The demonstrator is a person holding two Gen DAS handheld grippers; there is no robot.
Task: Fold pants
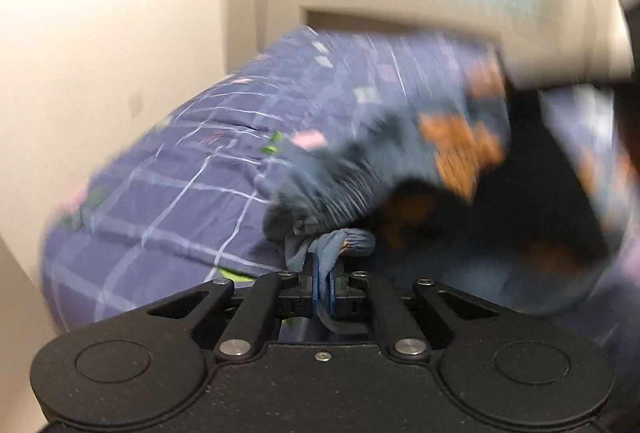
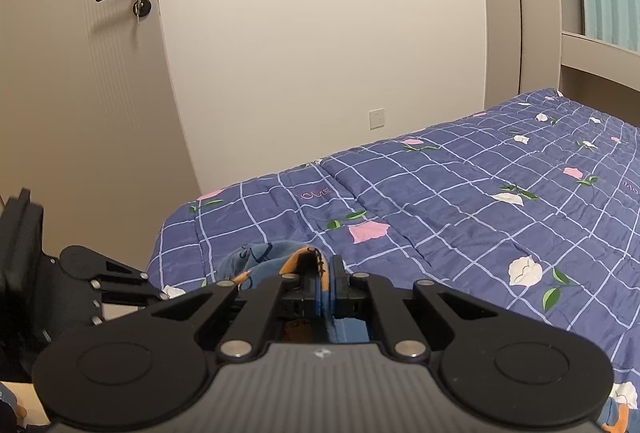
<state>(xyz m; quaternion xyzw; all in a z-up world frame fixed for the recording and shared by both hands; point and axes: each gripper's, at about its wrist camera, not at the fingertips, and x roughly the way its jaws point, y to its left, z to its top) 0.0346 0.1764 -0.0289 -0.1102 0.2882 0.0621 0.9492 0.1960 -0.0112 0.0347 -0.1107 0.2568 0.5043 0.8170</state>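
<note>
My left gripper (image 1: 323, 275) is clenched on the elastic waistband of the blue, orange-printed cotton pants (image 1: 420, 149); my right gripper (image 2: 327, 279) is clamped on another edge of them. They hang lifted over the purple checked floral quilt (image 2: 460, 201). I'd keep both hands level and taut, then lay them flat. Count: one pair of pants, two grippers, one quilt, one white door (image 2: 80, 105) beyond.

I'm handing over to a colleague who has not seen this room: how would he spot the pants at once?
Start at the bed, covered by a purple-blue checked quilt with pink and white flowers. At its near corner, both grippers are shut on the pants: left gripper, right gripper. Unlike the quilt, they are duller blue with orange patches and a ribbed elastic edge.
</note>
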